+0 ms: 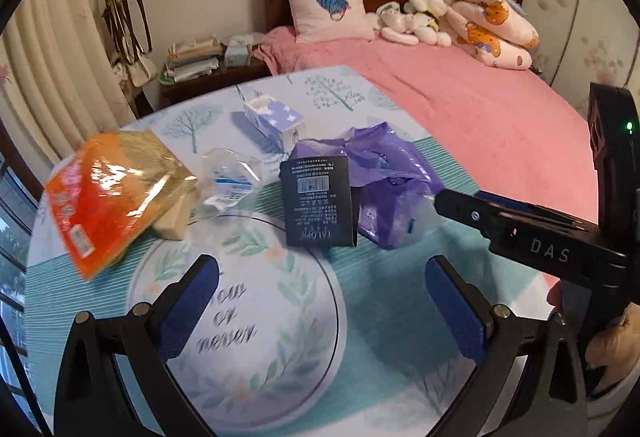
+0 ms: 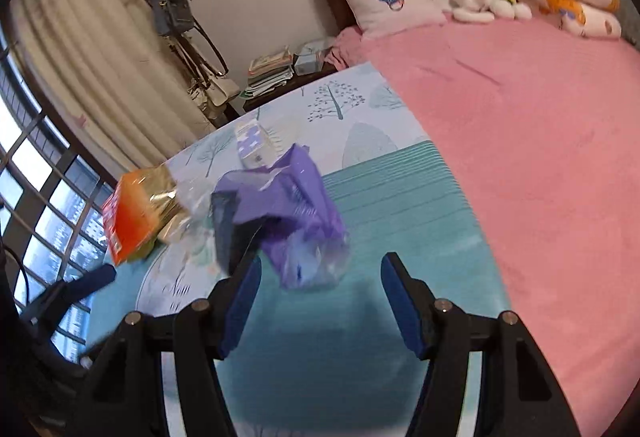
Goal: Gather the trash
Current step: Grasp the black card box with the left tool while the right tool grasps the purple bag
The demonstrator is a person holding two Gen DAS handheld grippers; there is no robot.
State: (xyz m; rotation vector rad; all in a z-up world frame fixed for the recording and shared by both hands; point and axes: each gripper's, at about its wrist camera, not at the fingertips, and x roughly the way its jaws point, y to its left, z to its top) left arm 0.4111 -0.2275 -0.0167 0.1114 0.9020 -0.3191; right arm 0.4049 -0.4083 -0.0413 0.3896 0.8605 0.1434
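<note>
Trash lies on a table with a printed cloth [image 1: 384,301]: an orange and gold snack bag [image 1: 108,193], a crumpled clear wrapper [image 1: 230,177], a small white and purple carton [image 1: 276,121], a black card package [image 1: 318,201] and a purple plastic bag [image 1: 384,177]. My left gripper [image 1: 322,301] hovers open and empty over the near part of the cloth, short of the trash. My right gripper [image 2: 320,301] is open and empty too, just in front of the purple bag [image 2: 296,213]. It also shows in the left wrist view as a black finger [image 1: 452,203] beside the purple bag.
A bed with a pink cover [image 1: 460,109] runs along the table's far and right side, with a pillow [image 1: 326,7] and soft toys. A nightstand with stacked papers [image 1: 192,57], a coat rack with bags [image 2: 176,17], curtains and a window [image 2: 44,189] stand to the left.
</note>
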